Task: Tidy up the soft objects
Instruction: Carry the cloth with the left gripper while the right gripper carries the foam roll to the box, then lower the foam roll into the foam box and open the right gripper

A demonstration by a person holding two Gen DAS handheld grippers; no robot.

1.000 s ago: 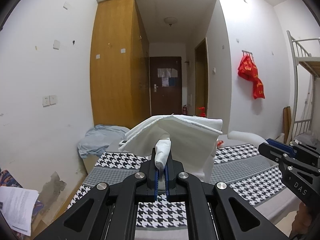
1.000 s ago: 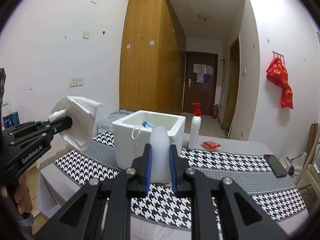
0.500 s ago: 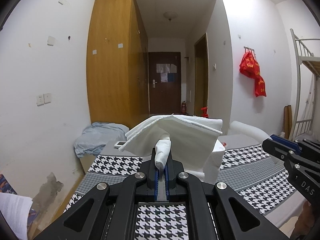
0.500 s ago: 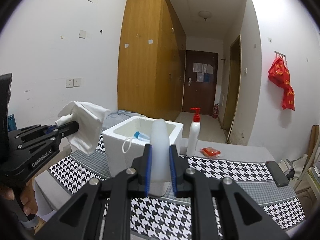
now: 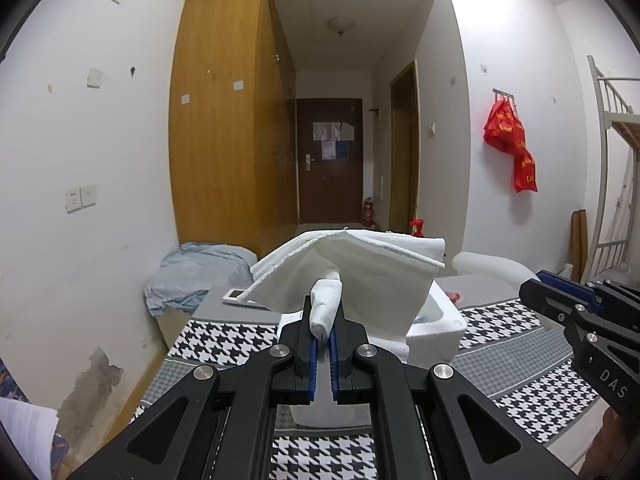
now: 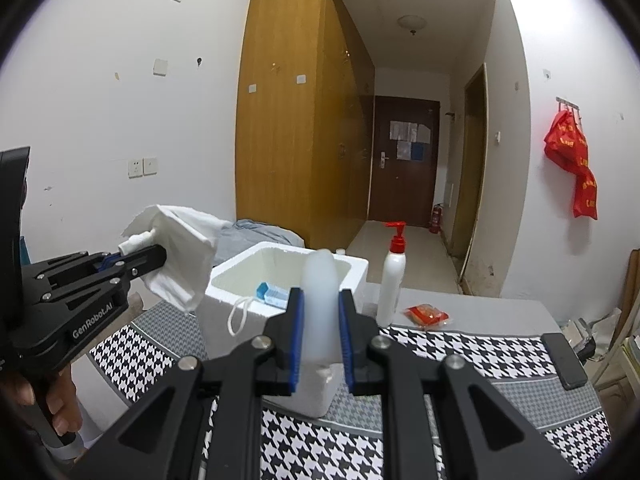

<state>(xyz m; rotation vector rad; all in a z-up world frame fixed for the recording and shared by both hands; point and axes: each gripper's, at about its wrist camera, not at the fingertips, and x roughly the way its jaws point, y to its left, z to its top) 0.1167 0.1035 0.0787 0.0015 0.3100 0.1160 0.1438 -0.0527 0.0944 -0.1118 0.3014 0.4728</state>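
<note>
My left gripper [image 5: 324,320] is shut on a folded white cloth [image 5: 360,276], held in the air just left of a white foam box [image 5: 436,336]; the gripper [image 6: 138,254] and cloth [image 6: 184,256] also show in the right wrist view. My right gripper [image 6: 320,312] is shut on a soft translucent white rounded piece [image 6: 318,308], held above the near corner of the foam box [image 6: 224,312]. A blue-and-white face mask [image 6: 272,294] lies inside the box, its ear loop [image 6: 240,316] hanging over the wall. The right gripper [image 5: 576,308] shows at the right edge of the left wrist view.
The table has a black-and-white houndstooth cloth [image 6: 440,352]. A white pump bottle with a red top [image 6: 392,276], a red packet [image 6: 426,314] and a black phone [image 6: 564,360] are on it. Bunk bed frame [image 5: 612,184] at right, blue bedding [image 5: 196,268] at left.
Both grippers have moved forward and up toward the foam box, keeping their grips. The cloth is now closer to the box's left wall.
</note>
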